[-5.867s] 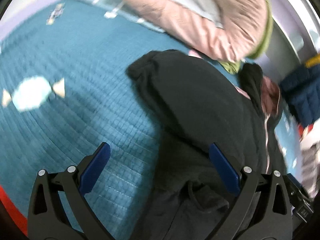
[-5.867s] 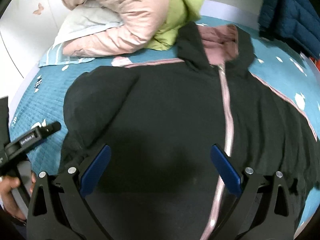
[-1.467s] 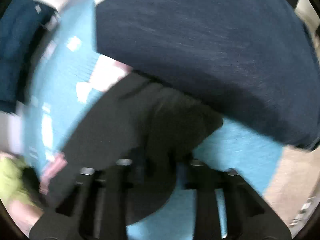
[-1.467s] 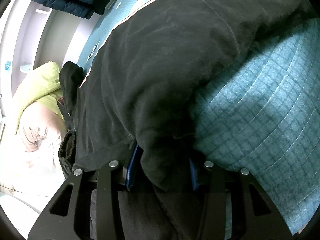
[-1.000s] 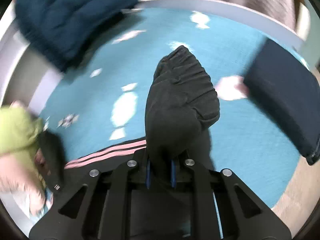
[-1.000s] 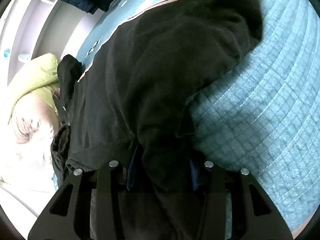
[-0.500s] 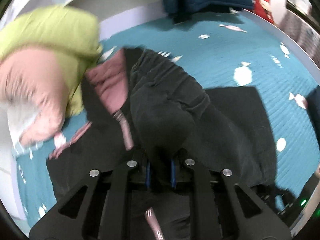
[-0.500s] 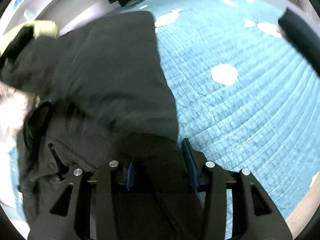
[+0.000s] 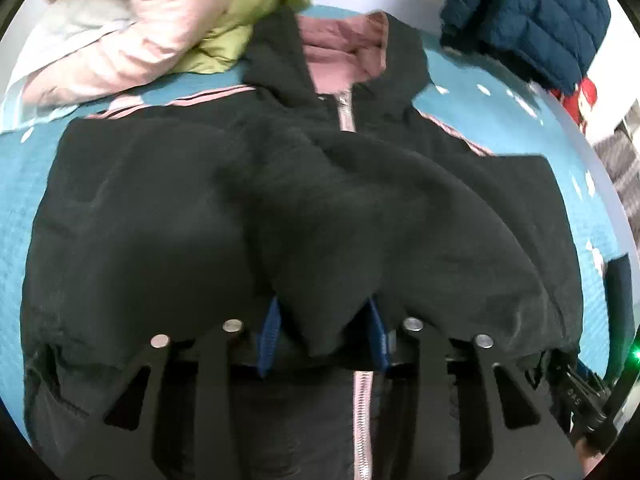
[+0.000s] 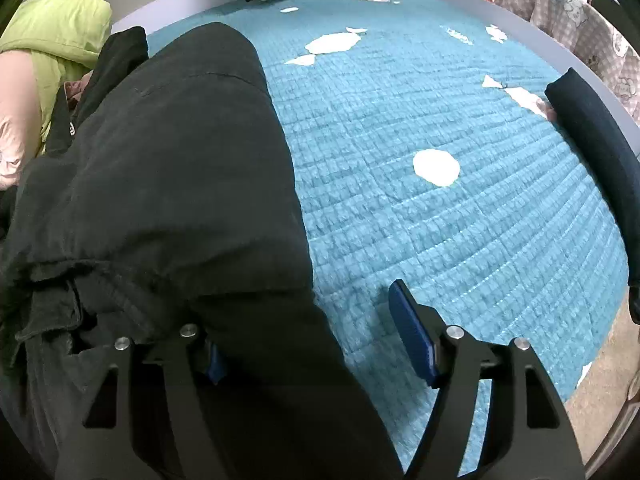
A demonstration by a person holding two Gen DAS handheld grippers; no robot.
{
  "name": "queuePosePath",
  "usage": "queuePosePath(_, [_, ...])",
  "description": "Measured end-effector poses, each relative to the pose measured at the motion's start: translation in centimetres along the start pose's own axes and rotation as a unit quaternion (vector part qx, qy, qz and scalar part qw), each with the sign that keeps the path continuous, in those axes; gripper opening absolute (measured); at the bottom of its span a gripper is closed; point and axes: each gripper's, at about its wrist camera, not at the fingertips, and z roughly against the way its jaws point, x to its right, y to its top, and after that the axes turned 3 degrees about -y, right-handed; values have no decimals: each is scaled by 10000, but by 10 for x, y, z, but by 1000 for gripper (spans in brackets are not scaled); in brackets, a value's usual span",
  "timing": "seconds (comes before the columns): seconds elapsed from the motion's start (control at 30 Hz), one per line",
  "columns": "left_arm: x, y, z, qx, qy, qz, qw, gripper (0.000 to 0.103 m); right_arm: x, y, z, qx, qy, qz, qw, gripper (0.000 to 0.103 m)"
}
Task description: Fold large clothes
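A black hooded jacket (image 9: 160,220) with a pink zip and pink lining lies front up on the teal quilt (image 10: 440,220). One sleeve (image 9: 380,208) is folded across its chest. My left gripper (image 9: 324,332) hovers over the chest, pointing steeply down. Its jaws are opening, and the sleeve's cuff still lies loose between the blue pads (image 9: 272,332). My right gripper (image 10: 312,348) is at the jacket's (image 10: 160,180) side edge with its jaws opening wide. Its right pad (image 10: 412,336) stands free over the quilt, and black cloth drapes over the left pad.
A pink and green puffer jacket (image 9: 140,40) is heaped beyond the hood. A navy puffer jacket (image 9: 528,20) lies at the back right. A folded dark navy garment (image 10: 592,132) sits at the quilt's right edge, with grey checked cloth (image 10: 560,8) behind it.
My left gripper swung the sleeve from out over the quilt onto the jacket's chest, and its jaws have parted. My right gripper's jaws widened, and its right pad came off the cloth.
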Motion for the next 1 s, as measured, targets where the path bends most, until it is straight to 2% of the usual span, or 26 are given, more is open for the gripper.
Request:
queuePosePath(0.03, [-5, -1, 3, 12, -33, 15, 10000, 43, 1, 0, 5, -33, 18, 51, 10000, 67])
queuePosePath(0.07, [-11, -1, 8, 49, 21, 23, 10000, 55, 1, -2, 9, -35, 20, 117, 9999, 67])
queuePosePath(0.1, [-16, -1, 14, 123, 123, 31, 9998, 61, 1, -3, 17, -7, 24, 202, 9998, 67])
queuePosePath(0.17, [-31, -1, 27, 244, 260, 63, 9993, 61, 0, -5, 34, 51, 87, 354, 9993, 67])
queuePosePath(0.23, [-48, 0, 32, 184, 142, 129, 9996, 64, -4, -7, 49, 113, 183, 437, 9988, 70])
queuePosePath(0.3, [-61, 0, 35, 187, 425, 45, 9989, 64, -11, -5, 68, 224, 332, 534, 9978, 70])
queuePosePath(0.33, [-68, 0, 38, 207, 454, 81, 9987, 64, -15, -3, 79, 319, 332, 627, 9970, 70])
queuePosePath(0.43, [-88, 2, 43, 115, 271, 223, 9993, 65, -30, 7, 102, 521, 666, 740, 9937, 76])
queuePosePath(0.47, [-93, 4, 44, 127, 326, 161, 9993, 64, -37, 13, 105, 526, 779, 764, 9926, 77])
queuePosePath(0.57, [-103, 15, 47, 201, 270, 1, 9994, 64, -70, 52, 101, 410, 1242, 859, 9877, 77])
queuePosePath(0.67, [-109, 43, 42, 250, -11, -44, 9997, 67, -108, 93, 91, 378, 1694, 911, 9806, 78])
queuePosePath(0.7, [-111, 54, 39, 267, -81, -28, 9996, 76, -127, 113, 82, 432, 1707, 959, 9797, 78])
queuePosePath(0.8, [-109, 101, 19, 351, -237, -140, 9990, 83, -182, 169, 55, 508, 1546, 1197, 9794, 79])
queuePosePath(0.9, [-102, 155, -16, 250, -139, -293, 9992, 86, -227, 218, 30, 533, 1506, 1349, 9779, 80])
queuePosePath(1.0, [-91, 208, -54, 155, 58, -402, 9991, 86, -266, 267, -1, 383, 1542, 1227, 9796, 80])
